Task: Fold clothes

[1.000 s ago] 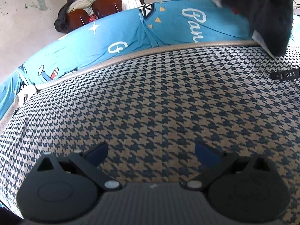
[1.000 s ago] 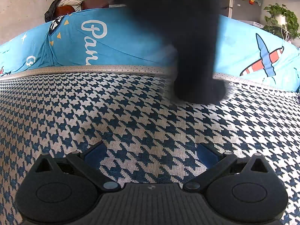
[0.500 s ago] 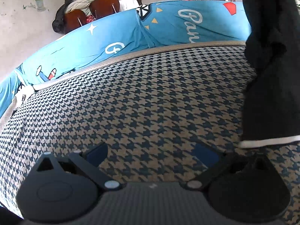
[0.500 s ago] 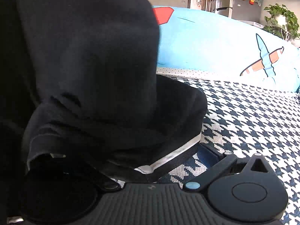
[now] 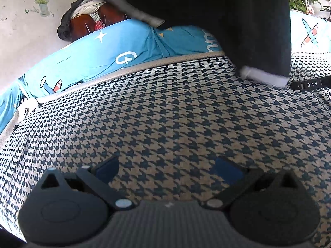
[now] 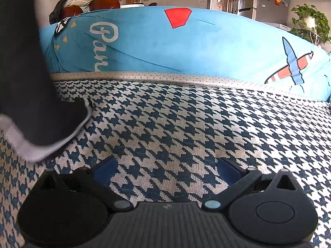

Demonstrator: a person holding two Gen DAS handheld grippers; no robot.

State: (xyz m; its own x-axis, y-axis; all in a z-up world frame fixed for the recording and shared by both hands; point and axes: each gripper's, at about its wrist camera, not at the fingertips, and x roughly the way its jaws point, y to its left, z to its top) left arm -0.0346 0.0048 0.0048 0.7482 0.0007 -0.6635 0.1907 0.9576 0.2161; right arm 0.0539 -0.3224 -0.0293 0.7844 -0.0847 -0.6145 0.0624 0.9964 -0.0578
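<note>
My left hand-held gripper (image 5: 167, 165) and right hand-held gripper (image 6: 165, 167) gape, holding nothing. Black garment (image 5: 238, 16) hangs at 1 o'clock, blurred, hem near the houndstooth sofa seat (image 5: 165, 113). No fold visible; folding apparently remains.

Two grippers are in view — the left gripper (image 5: 166, 166) and the right gripper (image 6: 166, 167) — each with two blue-padded fingers spread wide with nothing between them, four fingers in all. One black garment (image 5: 238, 20) with white trim hangs in blur over one houndstooth mat (image 6: 186, 128). One blue printed cover (image 6: 165, 47) lies behind it; the right wrist view shows one airplane (image 6: 291, 66) and one red shape (image 6: 178, 16) on it. One black strap marked "DAS" (image 5: 310, 84) lies on the mat. One potted plant (image 6: 310, 24) stands at the far right — and two brown chair backs (image 6: 91, 6).
</note>
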